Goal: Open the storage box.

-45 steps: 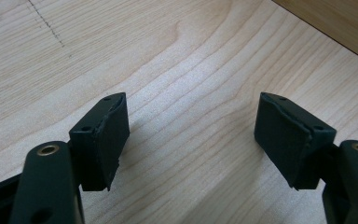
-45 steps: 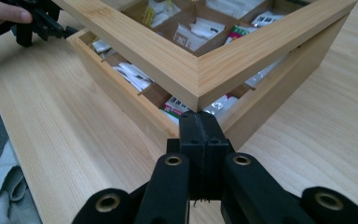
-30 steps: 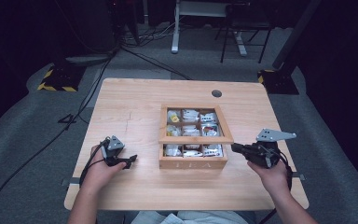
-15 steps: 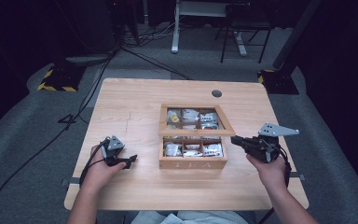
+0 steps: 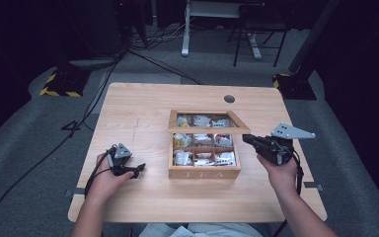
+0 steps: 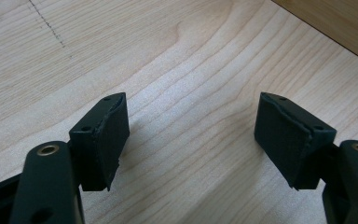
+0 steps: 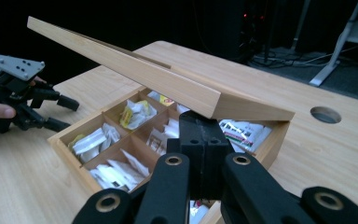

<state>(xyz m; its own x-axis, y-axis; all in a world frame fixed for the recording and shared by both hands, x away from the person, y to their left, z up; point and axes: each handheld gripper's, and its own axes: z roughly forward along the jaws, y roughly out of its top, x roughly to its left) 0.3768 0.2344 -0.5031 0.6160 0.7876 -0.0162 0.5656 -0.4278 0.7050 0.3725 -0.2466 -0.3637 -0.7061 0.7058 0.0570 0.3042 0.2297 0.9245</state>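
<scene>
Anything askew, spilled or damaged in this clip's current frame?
Nothing spilled. The tea box has its lid propped part-open, resting on the shut right gripper, so it sits tilted over the sachets. The left gripper sits open over bare table; its pads look frayed at the edges.

Matt pale wooden table (image 5: 143, 113), smooth wooden tea box (image 5: 205, 171), white paper sachets (image 7: 93, 142), matt black rubbery pads (image 6: 106, 135)
</scene>
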